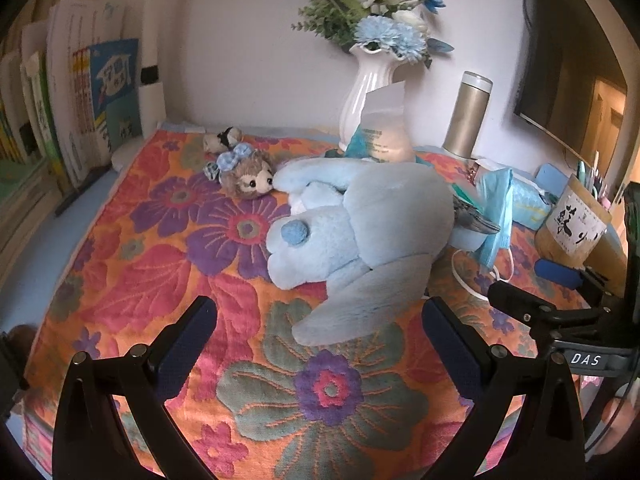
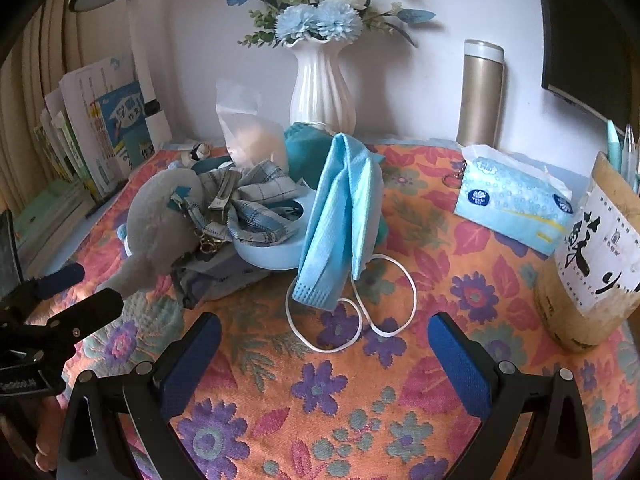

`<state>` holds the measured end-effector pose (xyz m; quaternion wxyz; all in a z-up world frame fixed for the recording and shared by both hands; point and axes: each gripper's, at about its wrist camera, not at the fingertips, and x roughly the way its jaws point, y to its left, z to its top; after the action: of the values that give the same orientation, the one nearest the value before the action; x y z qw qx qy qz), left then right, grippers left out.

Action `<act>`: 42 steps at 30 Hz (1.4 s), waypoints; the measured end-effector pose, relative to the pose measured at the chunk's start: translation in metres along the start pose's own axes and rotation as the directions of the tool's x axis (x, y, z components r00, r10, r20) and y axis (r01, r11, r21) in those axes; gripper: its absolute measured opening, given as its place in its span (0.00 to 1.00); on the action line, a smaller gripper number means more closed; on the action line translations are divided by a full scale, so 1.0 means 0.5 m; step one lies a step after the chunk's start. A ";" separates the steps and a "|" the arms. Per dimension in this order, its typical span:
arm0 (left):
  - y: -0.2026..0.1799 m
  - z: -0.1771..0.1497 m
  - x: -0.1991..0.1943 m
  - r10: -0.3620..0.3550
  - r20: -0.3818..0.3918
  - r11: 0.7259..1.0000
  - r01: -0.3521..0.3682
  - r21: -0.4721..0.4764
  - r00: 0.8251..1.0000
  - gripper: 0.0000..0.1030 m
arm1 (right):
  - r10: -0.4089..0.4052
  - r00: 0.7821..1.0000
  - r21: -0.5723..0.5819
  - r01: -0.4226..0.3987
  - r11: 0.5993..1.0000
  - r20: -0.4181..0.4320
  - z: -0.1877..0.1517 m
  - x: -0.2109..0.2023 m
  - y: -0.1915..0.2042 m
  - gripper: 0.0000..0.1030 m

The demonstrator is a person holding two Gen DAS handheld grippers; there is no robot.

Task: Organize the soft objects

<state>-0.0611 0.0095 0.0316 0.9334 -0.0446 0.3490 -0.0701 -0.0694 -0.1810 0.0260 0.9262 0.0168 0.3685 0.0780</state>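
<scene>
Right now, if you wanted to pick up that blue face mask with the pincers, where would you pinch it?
Probably the folded lower edge of the face mask, coming from the front with the open right gripper. It drapes over the blue bowl's rim and hangs toward the gripper, with loose ear loops lying on the cloth.

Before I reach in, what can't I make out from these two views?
- Bowl contents, right wrist view: buried under the plaid cloth and draped mask.
- Bowl, left wrist view: mostly hidden behind the blue plush.
- Plush face, right wrist view: turned away, only its grey back shows.
- Small toy by the books, left wrist view: too small to identify.
- Bag contents: blurred through plastic.
</scene>
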 end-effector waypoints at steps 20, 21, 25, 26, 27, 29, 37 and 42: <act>-0.012 0.000 0.002 0.014 -0.011 0.999 -0.014 0.037 1.000 0.99 | 0.032 0.999 0.021 -0.031 0.999 -0.011 -0.003 0.005 -0.005 1.00; -0.011 0.000 0.002 0.014 -0.010 0.999 -0.014 0.035 1.000 0.99 | 0.031 0.999 0.021 -0.031 0.999 -0.010 -0.002 0.004 -0.005 1.00; -0.011 0.001 0.002 0.014 -0.009 0.999 -0.014 0.037 1.000 0.99 | 0.038 0.999 0.014 -0.038 0.999 -0.001 -0.003 0.001 -0.003 1.00; -0.010 0.001 0.002 0.014 -0.010 0.999 -0.014 0.036 1.000 0.99 | 0.035 0.999 0.012 -0.035 0.999 -0.003 -0.003 0.001 -0.001 1.00; -0.010 0.002 0.002 0.015 -0.011 0.999 -0.014 0.037 1.000 0.99 | 0.034 0.999 0.010 -0.034 0.999 -0.007 -0.003 0.003 0.000 1.00; -0.010 0.002 0.002 0.016 -0.009 0.999 -0.016 0.038 1.000 0.99 | 0.034 0.999 0.010 -0.034 0.999 -0.007 -0.003 0.003 0.000 1.00; -0.011 0.001 0.001 0.015 -0.006 0.999 -0.015 0.038 1.000 0.99 | 0.063 0.998 0.027 -0.063 0.998 -0.011 -0.004 0.006 -0.005 1.00; -0.015 0.003 -0.009 0.010 0.007 0.999 -0.010 0.053 1.000 0.99 | 0.079 0.997 0.034 -0.079 0.996 -0.004 -0.003 -0.002 -0.010 1.00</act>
<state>-0.0642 0.0028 0.0367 0.9359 -0.0183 0.3440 -0.0744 -0.0702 -0.1862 0.0250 0.9210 0.0466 0.3712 0.1084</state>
